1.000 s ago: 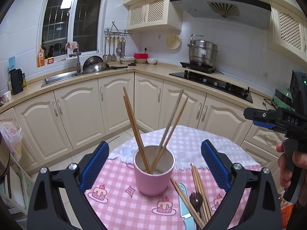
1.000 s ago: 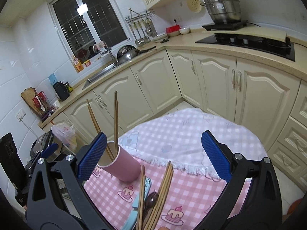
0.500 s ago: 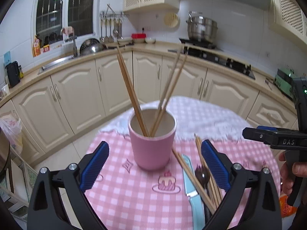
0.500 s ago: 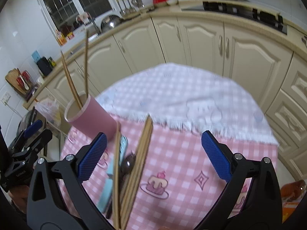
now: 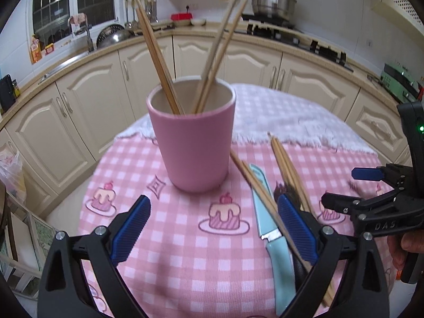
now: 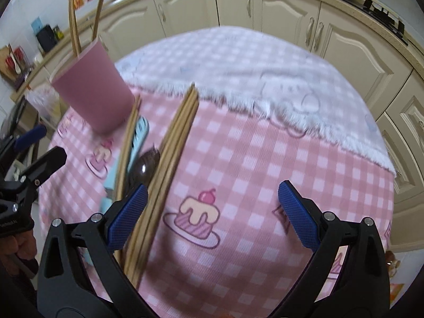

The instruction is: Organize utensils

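Observation:
A pink cup (image 5: 193, 143) stands on the pink checked tablecloth (image 5: 164, 259) with several chopsticks (image 5: 159, 53) upright in it. Right of it lie a bundle of loose chopsticks (image 5: 288, 169), one more chopstick (image 5: 254, 182), a light blue knife (image 5: 275, 241) and a dark spoon (image 5: 285, 189). My left gripper (image 5: 213, 230) is open and empty, close in front of the cup. My right gripper (image 6: 212, 217) is open and empty, low over the cloth, its left finger beside the chopstick bundle (image 6: 169, 159). The cup (image 6: 95, 92), knife (image 6: 137, 135) and spoon (image 6: 145, 164) lie to its left.
A white fringed cloth (image 5: 286, 116) covers the far half of the round table. Cream kitchen cabinets (image 5: 304, 79) and a counter with sink and stove curve behind. A plastic bag (image 5: 8, 167) hangs at the left. The table edge (image 6: 392, 185) drops off on the right.
Both grippers have come down and forward toward the table. The cup looms larger in the left view; the right gripper now sits beside the loose chopsticks. Both stay open.

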A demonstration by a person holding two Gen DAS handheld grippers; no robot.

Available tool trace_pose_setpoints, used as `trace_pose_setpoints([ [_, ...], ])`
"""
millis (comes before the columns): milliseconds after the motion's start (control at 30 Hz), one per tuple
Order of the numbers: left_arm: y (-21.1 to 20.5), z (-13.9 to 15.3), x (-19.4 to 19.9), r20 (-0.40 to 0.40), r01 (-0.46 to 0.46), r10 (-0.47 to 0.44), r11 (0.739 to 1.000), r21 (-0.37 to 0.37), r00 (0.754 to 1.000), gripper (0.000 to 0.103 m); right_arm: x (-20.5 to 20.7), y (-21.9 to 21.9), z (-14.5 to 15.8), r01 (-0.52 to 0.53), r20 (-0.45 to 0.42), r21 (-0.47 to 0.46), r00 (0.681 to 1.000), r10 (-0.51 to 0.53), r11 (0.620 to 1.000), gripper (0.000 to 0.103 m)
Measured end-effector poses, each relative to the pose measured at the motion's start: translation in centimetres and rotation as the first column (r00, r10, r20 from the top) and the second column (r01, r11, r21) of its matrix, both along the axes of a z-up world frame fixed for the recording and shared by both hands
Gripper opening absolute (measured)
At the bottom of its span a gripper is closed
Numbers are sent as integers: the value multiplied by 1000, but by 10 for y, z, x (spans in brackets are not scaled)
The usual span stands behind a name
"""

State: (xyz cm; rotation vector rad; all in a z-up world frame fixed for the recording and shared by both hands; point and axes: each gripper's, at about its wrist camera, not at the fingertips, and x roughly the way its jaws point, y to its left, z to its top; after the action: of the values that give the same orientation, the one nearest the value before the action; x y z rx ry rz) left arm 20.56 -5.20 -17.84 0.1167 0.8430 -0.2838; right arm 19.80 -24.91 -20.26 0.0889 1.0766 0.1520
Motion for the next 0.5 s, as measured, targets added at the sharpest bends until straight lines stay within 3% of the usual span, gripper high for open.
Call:
trace_pose_setpoints([
  [500,-11,-26,5,-72,26,-24,999,31,997,95,6,19,-13,5,-39,-124,999,-10,992,97],
])
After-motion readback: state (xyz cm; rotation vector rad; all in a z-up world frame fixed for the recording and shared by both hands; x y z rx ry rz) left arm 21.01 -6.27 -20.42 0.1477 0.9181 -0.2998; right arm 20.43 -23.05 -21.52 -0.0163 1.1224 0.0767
